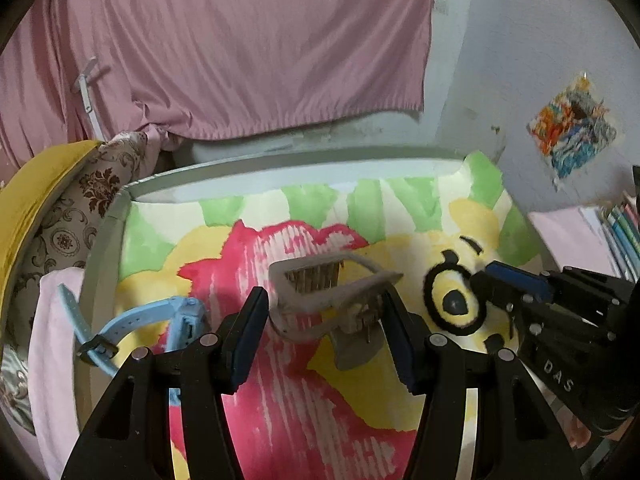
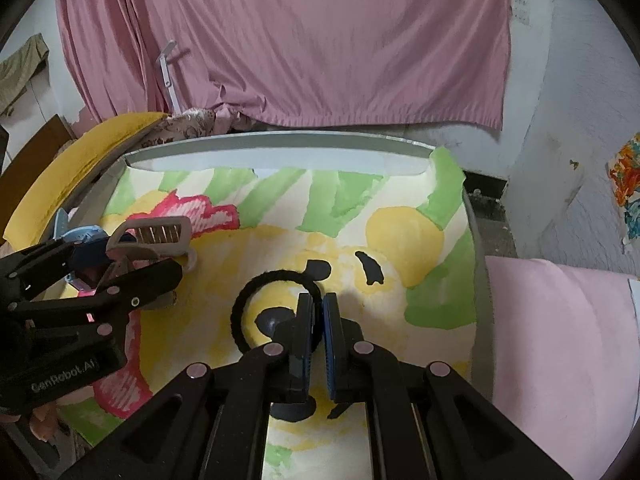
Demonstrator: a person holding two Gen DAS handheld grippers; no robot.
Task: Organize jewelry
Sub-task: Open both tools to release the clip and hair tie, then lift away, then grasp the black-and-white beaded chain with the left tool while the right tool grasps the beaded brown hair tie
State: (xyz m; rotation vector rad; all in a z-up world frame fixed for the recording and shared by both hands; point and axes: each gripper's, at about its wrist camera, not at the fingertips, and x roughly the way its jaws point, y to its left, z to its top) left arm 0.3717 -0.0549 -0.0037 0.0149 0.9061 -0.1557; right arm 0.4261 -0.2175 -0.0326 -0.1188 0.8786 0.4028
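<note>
A beige hair claw clip (image 1: 320, 300) lies on the colourful cloth between my left gripper's (image 1: 326, 320) wide-apart fingers; whether the right finger touches it I cannot tell. It also shows in the right wrist view (image 2: 156, 240). A light blue watch (image 1: 160, 320) lies at the left. A black hair tie (image 2: 248, 300) lies mid-table. My right gripper (image 2: 318, 308) is shut on the hair tie's right side. In the left wrist view the right gripper (image 1: 480, 284) reaches in from the right onto the hair tie (image 1: 434, 304).
The cloth covers a table with a raised grey rim (image 2: 280, 148). A yellow cushion (image 1: 36, 184) and patterned fabric sit at the left. A pink curtain (image 2: 300, 40) hangs behind. Pink cloth (image 2: 560, 340) and books (image 1: 624, 228) are at the right.
</note>
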